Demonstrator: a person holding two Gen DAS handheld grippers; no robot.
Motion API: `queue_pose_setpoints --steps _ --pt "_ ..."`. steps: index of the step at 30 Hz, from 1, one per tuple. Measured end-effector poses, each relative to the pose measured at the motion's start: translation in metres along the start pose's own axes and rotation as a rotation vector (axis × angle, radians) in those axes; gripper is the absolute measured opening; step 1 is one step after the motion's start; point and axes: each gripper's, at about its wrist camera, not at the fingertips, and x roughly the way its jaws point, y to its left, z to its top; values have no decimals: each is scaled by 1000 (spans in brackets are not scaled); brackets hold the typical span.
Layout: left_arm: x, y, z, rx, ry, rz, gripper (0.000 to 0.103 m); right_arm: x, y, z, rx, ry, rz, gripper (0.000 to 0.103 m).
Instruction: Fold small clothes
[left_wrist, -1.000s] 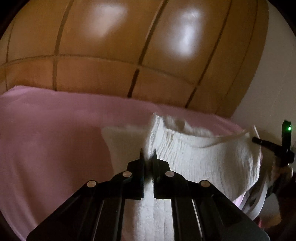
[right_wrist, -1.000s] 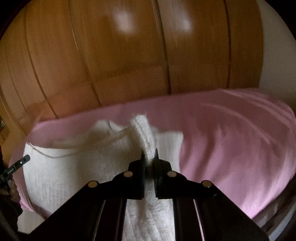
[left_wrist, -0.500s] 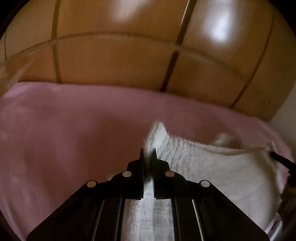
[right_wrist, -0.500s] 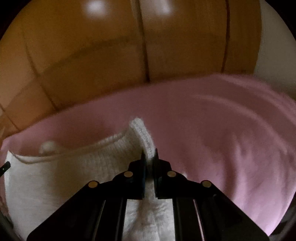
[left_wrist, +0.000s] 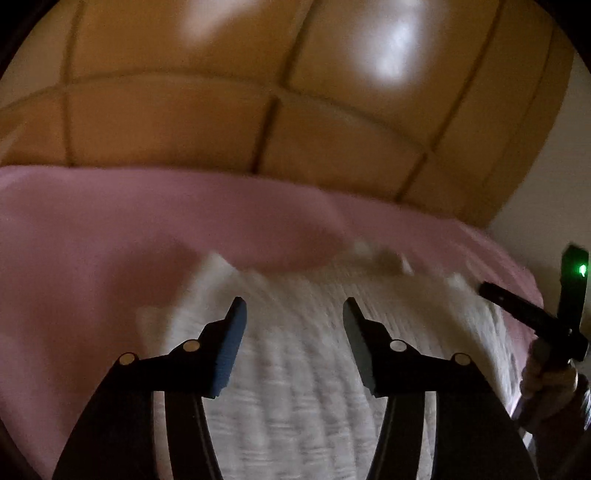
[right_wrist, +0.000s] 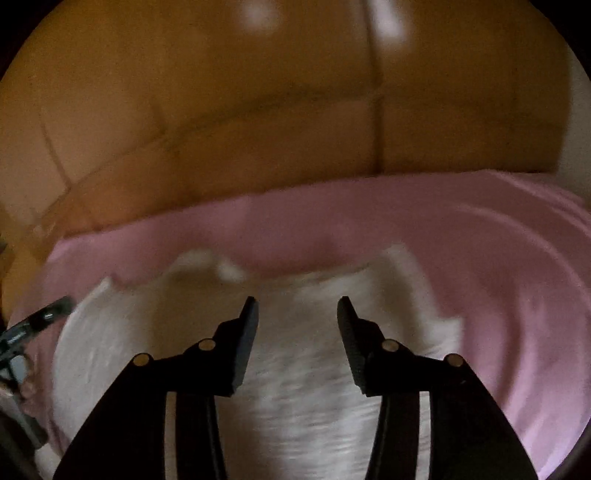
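A white knitted garment lies on the pink sheet; it also shows in the right wrist view. My left gripper is open and empty just above the garment's left part. My right gripper is open and empty above its right part. The right gripper's tip shows at the right edge of the left wrist view, the left gripper's tip at the left edge of the right wrist view. Both views are blurred.
A wooden panelled headboard rises behind the pink sheet; it fills the top of the right wrist view. A pale wall stands at the right. The sheet is rumpled beyond the garment.
Both grippers were shut on the garment's edges and carried them forward. Now both have opened and let go, and the garment lies on the sheet.
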Motion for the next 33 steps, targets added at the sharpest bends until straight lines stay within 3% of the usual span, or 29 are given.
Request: queue_pose_setpoints --steps 2,3,4,5,6,14,17,19,23,24,25,26,27,28,30,33 --pt "22 -6 -5 7 57 12 48 20 13 -8 -30 66 -7 43" --pt "30 -10 -11 13 69 31 25 26 16 -12 -39 73 -24 42" --pt "34 -13 -14 26 60 52 12 27 18 -13 -46 67 -30 30" --pt "33 -15 -15 32 43 59 8 26 19 -12 -48 60 -30 11" --pt "29 -16 -14 26 19 57 5 25 21 -10 -47 55 -25 5" --pt "22 -16 6 -22 -105 113 3 0 20 8 -12 -63 -38 4" --pt "46 -11 8 -18 -78 219 0 31 26 1 -33 -4 -104 4" --pt "75 1 1 -39 28 240 0 51 24 -9 -18 56 -111 5" --pt "69 0 3 -41 13 265 0 44 22 -15 8 16 -106 10" --pt "67 -2 3 -35 9 276 1 40 22 -15 8 14 -111 13" --pt "60 -5 2 -22 -4 289 14 36 21 -16 10 12 -113 18" --pt "54 -8 0 -13 -18 293 22 28 20 -17 21 3 -109 30" --pt "44 -12 -4 -3 -42 293 44 22 16 -18 36 -9 -107 41" --pt "36 -16 -7 4 -64 285 58 21 11 -20 49 -25 -102 58" --pt "10 -22 -16 22 -128 247 60 0 9 -23 62 -63 -96 61" --pt "-10 -40 -37 81 -151 210 60 -25 6 -38 65 -76 -76 62"
